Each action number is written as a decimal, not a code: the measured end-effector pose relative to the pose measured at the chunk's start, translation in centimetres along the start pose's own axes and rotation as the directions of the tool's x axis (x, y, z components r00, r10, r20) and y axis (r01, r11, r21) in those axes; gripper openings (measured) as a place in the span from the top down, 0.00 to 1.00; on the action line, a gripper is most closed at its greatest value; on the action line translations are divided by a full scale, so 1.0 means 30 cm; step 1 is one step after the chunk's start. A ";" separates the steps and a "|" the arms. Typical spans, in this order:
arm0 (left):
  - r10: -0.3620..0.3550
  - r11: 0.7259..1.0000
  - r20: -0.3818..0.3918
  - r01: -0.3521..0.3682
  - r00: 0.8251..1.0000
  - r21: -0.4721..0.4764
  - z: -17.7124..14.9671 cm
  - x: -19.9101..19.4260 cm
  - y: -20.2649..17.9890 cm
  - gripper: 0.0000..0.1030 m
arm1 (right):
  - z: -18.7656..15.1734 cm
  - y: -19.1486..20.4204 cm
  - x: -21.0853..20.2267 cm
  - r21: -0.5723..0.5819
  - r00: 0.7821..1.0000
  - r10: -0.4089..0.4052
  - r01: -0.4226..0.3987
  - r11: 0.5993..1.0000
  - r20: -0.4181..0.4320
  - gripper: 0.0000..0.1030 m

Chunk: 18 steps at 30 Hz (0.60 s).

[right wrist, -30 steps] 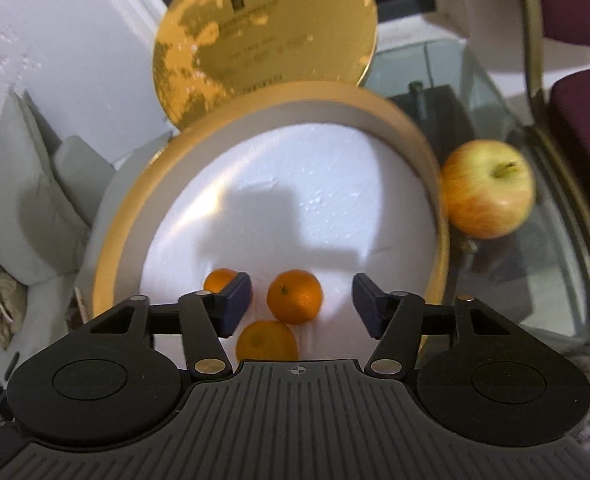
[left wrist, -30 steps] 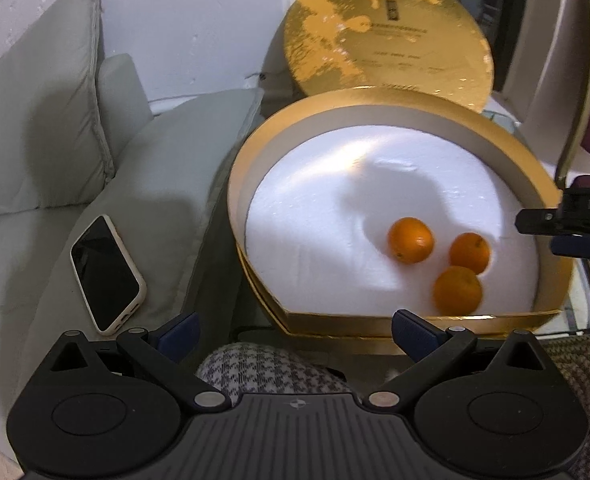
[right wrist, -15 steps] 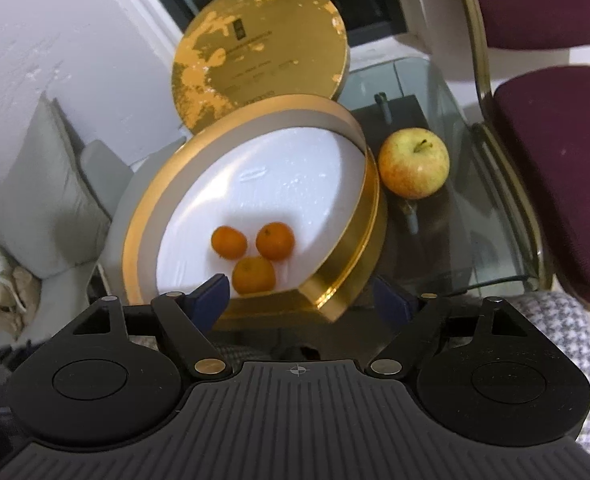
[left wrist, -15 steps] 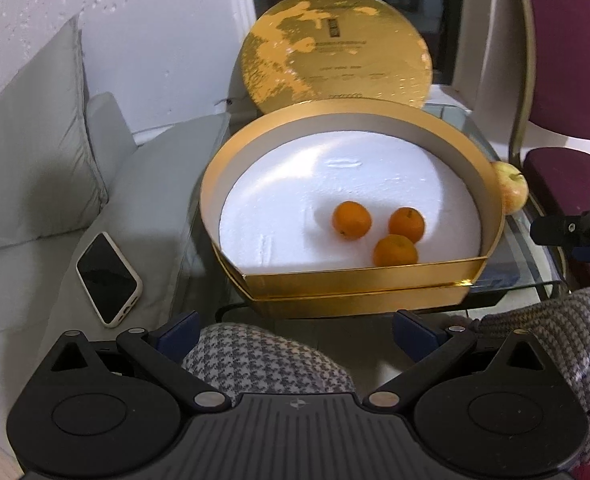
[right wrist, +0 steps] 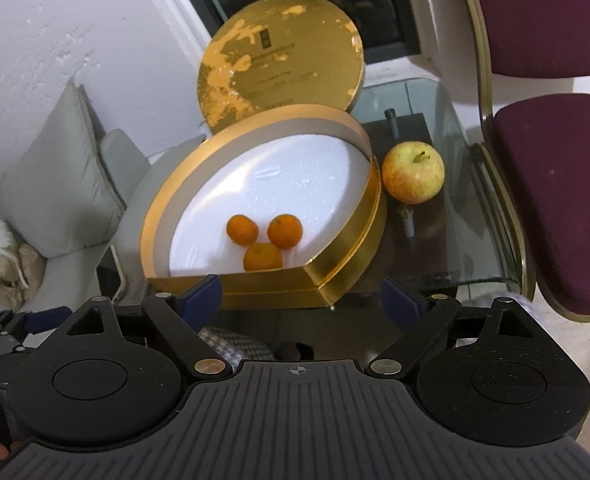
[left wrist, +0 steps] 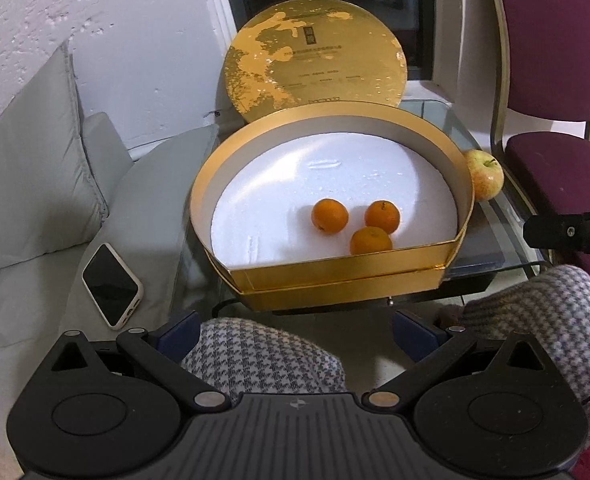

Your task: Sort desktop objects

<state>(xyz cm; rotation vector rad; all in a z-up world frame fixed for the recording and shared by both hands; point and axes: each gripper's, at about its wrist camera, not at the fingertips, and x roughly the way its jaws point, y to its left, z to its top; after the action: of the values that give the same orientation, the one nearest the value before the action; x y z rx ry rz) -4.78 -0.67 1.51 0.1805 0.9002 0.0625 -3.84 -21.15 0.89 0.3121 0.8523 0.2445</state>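
Print on gold lid (left wrist: 315, 60) illegible

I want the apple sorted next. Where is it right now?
The apple sits on the glass table, just outside the gold box on its right, near the maroon chair.

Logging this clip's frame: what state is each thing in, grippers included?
Gold box: open, on the glass table.
Lid: off, propped upright behind the box.
Three oranges: inside the box, clustered on white foam.
Apple: outside the box, on the glass.
Phone: on the grey cushion, screen dark.
Left gripper: open, empty.
Right gripper: open, empty.
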 end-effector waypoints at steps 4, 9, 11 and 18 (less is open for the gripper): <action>-0.006 1.000 0.009 0.006 1.000 0.009 -0.003 -0.017 -0.011 0.01 | -0.010 -0.006 -0.028 0.006 1.000 -0.008 0.008 1.000 0.009 0.12; -0.013 1.000 0.010 0.013 1.000 0.005 -0.006 -0.029 -0.010 0.01 | -0.018 -0.005 -0.054 0.005 1.000 -0.012 0.012 1.000 0.017 0.12; -0.008 1.000 0.011 0.008 1.000 0.002 -0.006 -0.030 -0.009 0.01 | -0.017 -0.005 -0.052 0.008 1.000 -0.010 0.010 1.000 0.017 0.12; 0.008 1.000 -0.001 -0.008 1.000 -0.013 -0.016 -0.030 0.005 0.01 | -0.013 0.014 -0.036 0.003 1.000 0.010 -0.010 1.000 0.015 0.12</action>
<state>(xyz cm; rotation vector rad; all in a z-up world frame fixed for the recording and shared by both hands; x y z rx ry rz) -5.71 -0.59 1.94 0.1723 0.8995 0.0760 -4.86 -21.05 1.55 0.3205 0.8364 0.2495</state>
